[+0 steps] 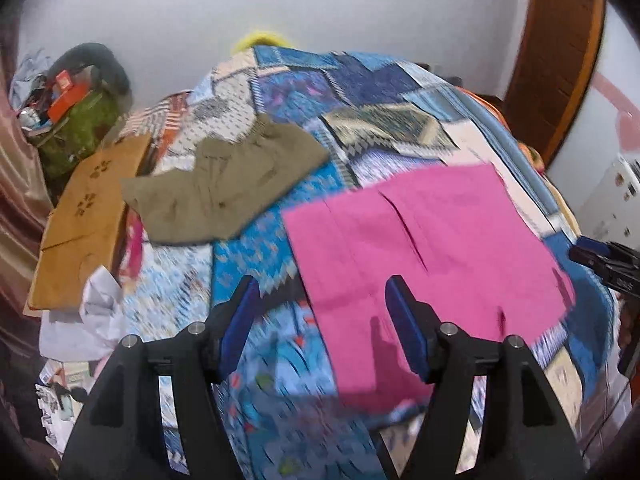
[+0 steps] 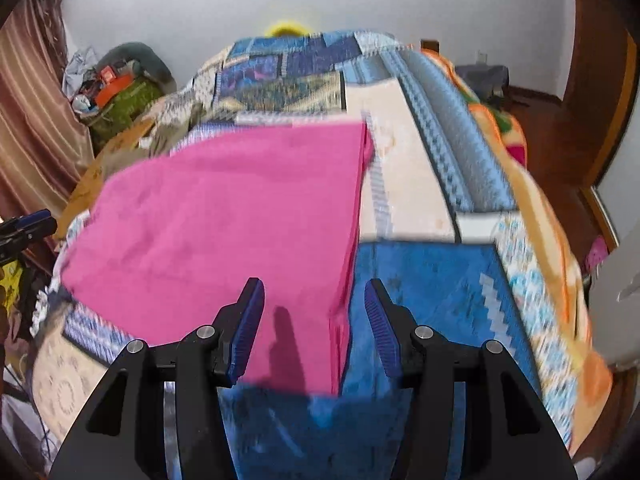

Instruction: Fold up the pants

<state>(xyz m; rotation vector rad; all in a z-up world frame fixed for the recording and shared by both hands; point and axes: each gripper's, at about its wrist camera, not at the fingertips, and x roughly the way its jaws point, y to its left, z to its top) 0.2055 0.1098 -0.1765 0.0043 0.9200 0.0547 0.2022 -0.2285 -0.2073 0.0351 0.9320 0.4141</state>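
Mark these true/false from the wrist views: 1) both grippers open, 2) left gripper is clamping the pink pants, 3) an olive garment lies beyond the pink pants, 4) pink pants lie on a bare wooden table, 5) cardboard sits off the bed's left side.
1. True. The left gripper and right gripper both show their jaws spread with nothing between them.
2. False. It is open above the pink pants, not holding them.
3. True. The olive garment lies farther back to the left.
4. False. They lie on a blue patchwork bedspread.
5. True. The cardboard is there.
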